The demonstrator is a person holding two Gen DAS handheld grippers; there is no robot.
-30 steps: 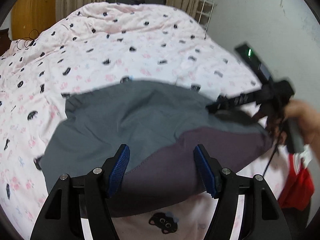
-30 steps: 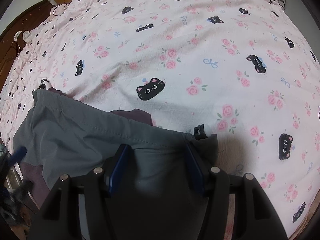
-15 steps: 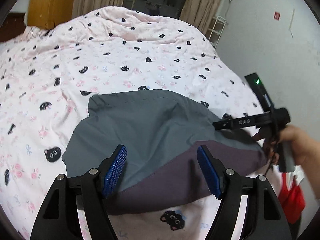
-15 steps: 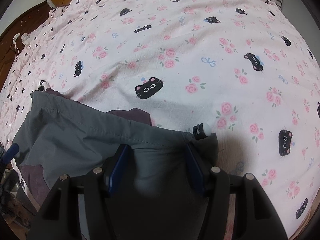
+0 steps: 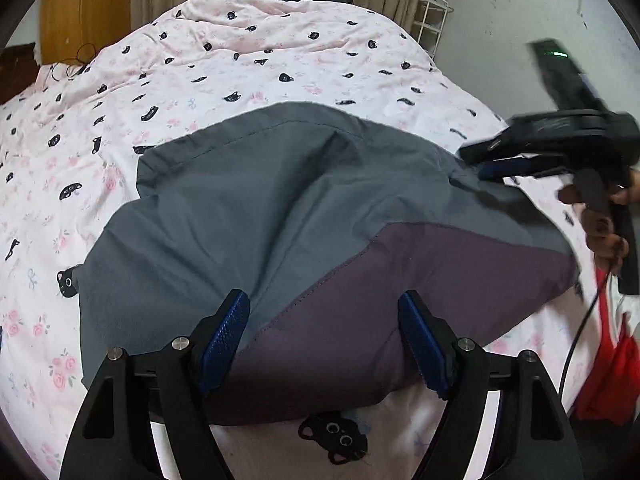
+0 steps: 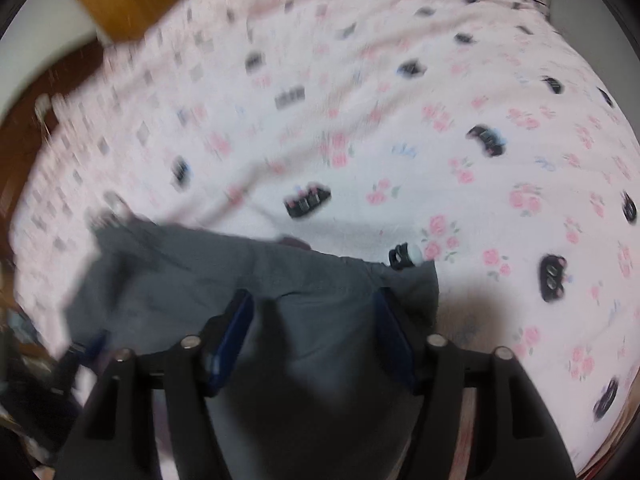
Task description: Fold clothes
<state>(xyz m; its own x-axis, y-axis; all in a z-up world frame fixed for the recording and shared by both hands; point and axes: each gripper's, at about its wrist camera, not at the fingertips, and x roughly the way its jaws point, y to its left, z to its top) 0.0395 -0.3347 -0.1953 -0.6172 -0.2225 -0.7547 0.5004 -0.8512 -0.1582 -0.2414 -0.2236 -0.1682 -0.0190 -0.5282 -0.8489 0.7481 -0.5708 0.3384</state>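
A grey and purple garment (image 5: pixel 304 208) lies spread on the bed. My left gripper (image 5: pixel 324 320) hovers over its near purple part. Its jaws are opening, and the blue pads (image 5: pixel 226 328) stand wide apart with cloth lying under them but not pinched. In the left wrist view my right gripper (image 5: pixel 500 160) is blurred above the garment's right edge, held by a hand (image 5: pixel 600 224). In the blurred right wrist view, the right gripper (image 6: pixel 314 312) is over the grey cloth (image 6: pixel 208 264). Its jaws are opening too, and no pad presses the cloth. A drawstring toggle (image 6: pixel 404 256) lies at the hem.
The bed carries a pink quilt with black cats and roses (image 5: pixel 240 52). A red cloth (image 5: pixel 612 368) hangs at the right edge beside a black cable (image 5: pixel 580 340). A white rack (image 5: pixel 432 20) and curtains stand behind; a wooden wardrobe (image 5: pixel 80 8) stands at the back left.
The right gripper has lifted away from the garment's edge and its jaws have spread; its view has blurred. The left jaws have widened a little over the cloth.
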